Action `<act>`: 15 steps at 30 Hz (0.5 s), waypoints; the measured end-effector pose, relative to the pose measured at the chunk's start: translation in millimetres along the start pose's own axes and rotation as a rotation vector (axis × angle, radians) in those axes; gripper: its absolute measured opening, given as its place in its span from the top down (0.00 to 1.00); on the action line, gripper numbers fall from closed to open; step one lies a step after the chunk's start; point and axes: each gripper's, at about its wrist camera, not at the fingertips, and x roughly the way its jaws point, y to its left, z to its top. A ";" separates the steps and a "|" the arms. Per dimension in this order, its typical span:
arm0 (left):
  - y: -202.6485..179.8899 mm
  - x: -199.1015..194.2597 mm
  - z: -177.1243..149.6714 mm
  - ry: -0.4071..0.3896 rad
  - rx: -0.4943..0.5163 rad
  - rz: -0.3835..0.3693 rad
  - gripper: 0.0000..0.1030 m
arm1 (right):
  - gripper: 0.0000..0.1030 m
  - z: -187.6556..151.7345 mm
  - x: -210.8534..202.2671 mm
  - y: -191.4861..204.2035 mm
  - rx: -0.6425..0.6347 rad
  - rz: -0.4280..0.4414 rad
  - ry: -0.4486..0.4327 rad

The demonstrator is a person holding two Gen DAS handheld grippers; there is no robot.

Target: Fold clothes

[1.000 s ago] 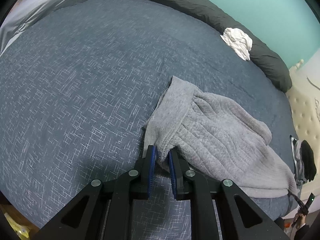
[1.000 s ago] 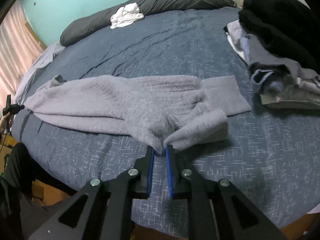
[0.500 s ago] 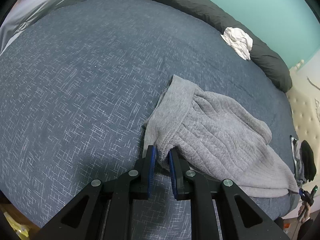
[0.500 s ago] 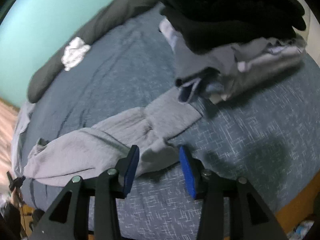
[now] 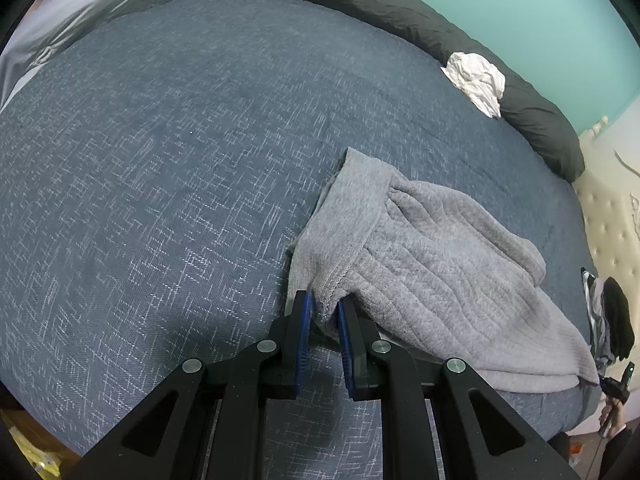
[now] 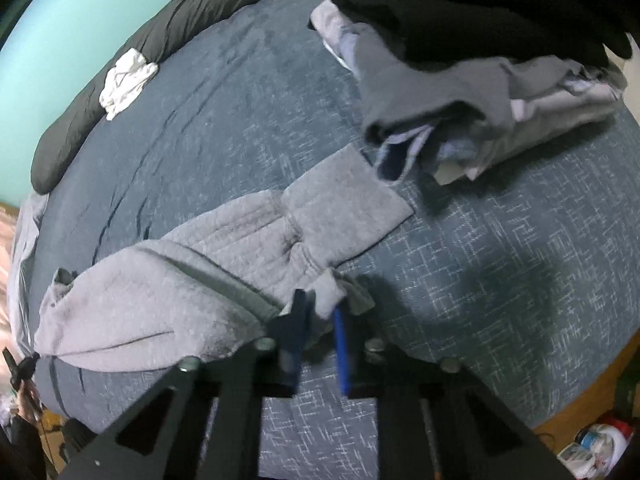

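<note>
A grey ribbed knit garment (image 5: 432,264) lies stretched across the blue bedspread (image 5: 160,160). My left gripper (image 5: 323,304) is shut on its near hem corner, which is bunched between the blue pads. In the right wrist view the same garment (image 6: 180,280) runs from the lower left to a flat cuffed end in the middle. My right gripper (image 6: 320,304) is at the garment's near edge. Its jaws are closing, with a small gathered fold of grey cloth pinched between them. This view is blurred.
A pile of dark and grey clothes (image 6: 480,80) sits on the bed just beyond the cuffed end. A crumpled white cloth (image 5: 476,80) rests against a long dark pillow (image 5: 400,12) by the teal wall. The bed's edge runs below both grippers.
The right gripper let go of the garment's folded end, opened wide, rolled and shifted sideways, then closed on a new bunch of cloth. The left gripper and its corner stayed put.
</note>
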 end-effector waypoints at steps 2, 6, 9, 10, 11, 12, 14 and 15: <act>0.3 0.3 -0.2 0.001 0.000 0.000 0.84 | 0.96 5.9 -11.8 7.8 -0.020 0.022 -0.046; -0.8 1.0 -1.0 0.004 0.002 0.005 0.84 | 0.96 18.0 -35.8 23.3 -0.059 0.067 -0.140; -1.6 1.3 -1.7 0.005 0.002 0.008 0.84 | 0.96 34.6 -62.6 31.9 -0.087 0.095 -0.248; -1.5 1.5 -2.1 0.006 0.001 0.008 0.84 | 0.96 38.6 -69.8 33.6 -0.096 0.100 -0.280; -1.5 2.0 -2.4 0.007 0.000 0.010 0.84 | 0.96 42.4 -77.0 34.7 -0.105 0.105 -0.319; -1.5 2.7 -2.7 0.010 0.001 0.013 0.84 | 0.96 45.8 -83.3 35.5 -0.114 0.109 -0.353; -1.0 3.6 -3.4 0.014 0.000 0.017 0.84 | 0.96 48.0 -82.2 34.0 -0.120 0.100 -0.374; -1.1 4.2 -4.0 0.016 -0.001 0.020 0.84 | 0.96 47.1 -77.3 32.3 -0.130 0.091 -0.371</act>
